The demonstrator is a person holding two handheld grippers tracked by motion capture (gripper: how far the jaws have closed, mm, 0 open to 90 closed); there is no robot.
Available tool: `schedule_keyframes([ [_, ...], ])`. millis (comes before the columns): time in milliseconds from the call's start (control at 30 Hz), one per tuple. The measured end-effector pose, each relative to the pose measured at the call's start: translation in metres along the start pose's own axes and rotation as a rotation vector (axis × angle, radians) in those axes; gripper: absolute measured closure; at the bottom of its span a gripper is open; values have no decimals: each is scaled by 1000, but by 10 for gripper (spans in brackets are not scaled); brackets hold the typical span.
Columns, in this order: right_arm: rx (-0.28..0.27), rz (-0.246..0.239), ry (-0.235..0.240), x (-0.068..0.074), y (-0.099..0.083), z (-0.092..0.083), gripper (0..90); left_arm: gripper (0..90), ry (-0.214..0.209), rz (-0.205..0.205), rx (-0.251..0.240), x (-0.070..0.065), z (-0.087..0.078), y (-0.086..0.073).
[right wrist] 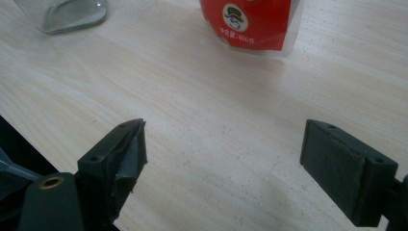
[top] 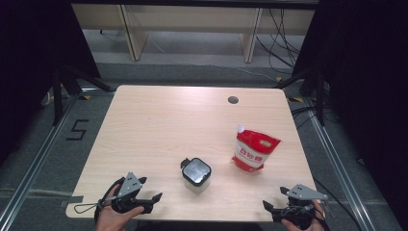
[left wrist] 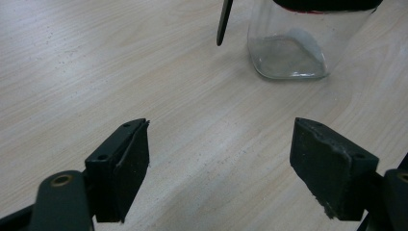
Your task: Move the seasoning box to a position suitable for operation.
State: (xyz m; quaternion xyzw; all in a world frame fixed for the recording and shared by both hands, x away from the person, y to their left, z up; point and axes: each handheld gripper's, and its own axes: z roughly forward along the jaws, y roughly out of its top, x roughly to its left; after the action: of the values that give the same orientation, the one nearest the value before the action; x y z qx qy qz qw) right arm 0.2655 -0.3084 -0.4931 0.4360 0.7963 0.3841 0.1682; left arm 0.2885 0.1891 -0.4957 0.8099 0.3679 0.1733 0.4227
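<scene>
A clear glass jar (top: pixel 196 174) with a black lid stands near the middle front of the wooden table (top: pixel 159 120). To its right stands a red and white spouted pouch (top: pixel 253 150). My left gripper (top: pixel 156 198) rests at the front left edge, jaws wide open over bare wood, pointing toward the jar (left wrist: pixel 291 45). My right gripper (top: pixel 266 206) sits at the front right edge, also open and holding nothing. In the right gripper view the pouch (right wrist: pixel 250 21) lies ahead and the jar's base (right wrist: pixel 65 14) shows at the upper left.
A round cable hole (top: pixel 233 100) sits near the table's far edge. Dark stands (top: pixel 65 82) flank the table on both sides, with wooden furniture legs (top: pixel 130 33) and cables on the floor behind. A black latch tab (left wrist: pixel 223 21) hangs beside the jar.
</scene>
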Motion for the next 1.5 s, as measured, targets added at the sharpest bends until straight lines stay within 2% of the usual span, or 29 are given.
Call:
schedule_keyframes([
  [100, 0, 0, 1, 0, 0, 0, 172, 215, -2, 19, 13, 2, -1, 1],
  [133, -1, -1, 0, 0, 0, 0, 173, 232, -7, -7, 4, 1, 0, 1],
  [167, -1, -1, 0, 0, 0, 0, 173, 240, -7, -7, 4, 1, 0, 1],
  [200, -2, 1, 0, 0, 0, 0, 173, 242, -6, -16, -19, 1, 1, 2],
  [233, -4, -3, -6, 0, 0, 0, 173, 244, -8, 8, -11, 4, 1, 3],
  [333, -5, -1, -3, -1, 0, 0, 174, 263, -7, 21, -12, 6, 3, 5],
  [367, -3, 3, -1, 0, 0, 0, 174, 274, -13, -15, -37, 4, 6, 7],
  [400, -3, 3, -1, 0, 0, 0, 174, 281, -6, 7, -21, 6, 6, 8],
  [433, -4, 3, -1, -1, 0, 1, 174, 284, -17, -10, -42, 5, 8, 9],
  [500, -4, 3, -2, -1, 0, 1, 174, 303, -18, 9, -39, 7, 8, 10],
  [567, 7, 14, 25, -1, 0, 1, 174, 314, -23, -6, -47, 7, 11, 13],
  [600, 3, -2, 0, -1, 0, 0, 175, 323, -24, 12, -58, 8, 12, 16],
  [633, 0, 14, 10, 0, 0, 1, 174, 331, -27, 13, -61, 9, 13, 18],
  [700, -9, 0, 0, -1, 0, 1, 175, 347, -32, 7, -72, 8, 17, 22],
  [767, -8, 17, 11, -1, 0, 1, 177, 360, -40, 8, -73, 7, 21, 25],
  [800, -7, 17, 5, -1, 0, 1, 177, 369, -45, 28, -73, 8, 23, 27],
  [833, -6, 15, 0, -1, 0, 0, 177, 375, -47, 26, -80, 8, 25, 29],
  [867, 0, 35, 0, 1, 0, 0, 177, 380, -54, 36, -83, 8, 27, 31],
  [900, -10, 3, -10, -2, 0, 0, 177, 387, -54, 36, -83, 8, 27, 31],
  [1000, -12, 3, -7, -2, 0, 0, 177, 411, -60, 49, -91, 10, 31, 37],
  [1033, -12, 2, -8, -2, 0, 0, 178, 425, -64, 73, -102, 13, 33, 42],
  [1100, -10, -2, -7, -2, 0, 0, 179, 441, -79, 64, -118, 15, 37, 45],
  [1133, 1, 39, 4, 1, 0, 0, 180, 456, -80, 82, -115, 16, 38, 46],
  [1267, -6, 27, -3, 0, 0, 0, 181, 512, -98, 103, -113, 20, 49, 49],
  [1333, 7, 44, 6, 1, 0, 0, 182, 520, -109, 120, -98, 22, 54, 50],
  [1367, 8, 43, 4, 1, 0, 0, 182, 527, -110, 113, -97, 22, 57, 51],
  [1400, 8, 44, 4, 1, 0, 0, 183, 540, -121, 134, -96, 25, 59, 53],
  [1433, -8, -3, -11, -2, 0, 1, 184, 549, -119, 118, -101, 24, 62, 53],
  [1500, -11, -10, -19, -3, 0, 1, 184, 567, -124, 125, -108, 24, 65, 54],
])
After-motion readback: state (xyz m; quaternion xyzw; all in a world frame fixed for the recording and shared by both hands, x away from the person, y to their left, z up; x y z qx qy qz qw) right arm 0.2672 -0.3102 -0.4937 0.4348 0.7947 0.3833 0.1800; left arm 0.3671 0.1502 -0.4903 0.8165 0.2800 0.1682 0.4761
